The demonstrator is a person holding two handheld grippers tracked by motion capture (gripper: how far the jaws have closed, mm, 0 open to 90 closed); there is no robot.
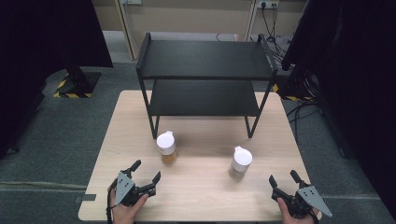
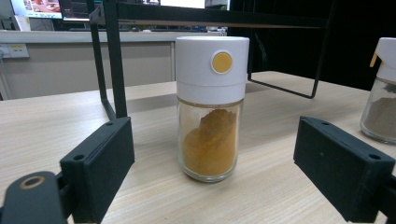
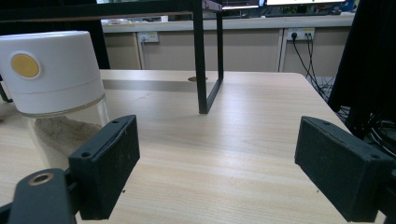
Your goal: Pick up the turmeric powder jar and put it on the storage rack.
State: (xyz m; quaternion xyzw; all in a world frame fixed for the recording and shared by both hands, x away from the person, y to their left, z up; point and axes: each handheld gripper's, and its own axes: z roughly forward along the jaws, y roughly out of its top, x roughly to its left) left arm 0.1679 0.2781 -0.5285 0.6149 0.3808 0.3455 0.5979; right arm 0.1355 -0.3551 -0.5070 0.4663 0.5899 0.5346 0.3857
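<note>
In the high view the left gripper (image 1: 147, 171) sits at the lower left of the frame and the right gripper (image 1: 283, 177) at the lower right, both low over the desk (image 1: 201, 196). Both sets of fingers are released and grasp nothing.

In the left gripper view the yellow jar (image 2: 211, 108) stands upright in mid-frame, just beyond the fingers (image 2: 100, 163) and centred on the gap between them, not touching either. In the right gripper view the grey jar (image 3: 53, 93) stands at the left edge, behind the left finger (image 3: 107, 161) and outside the gap.

Farther up the high view, both jars stand in front of the black shelf (image 1: 204, 60), the yellow one near its left leg.
</note>
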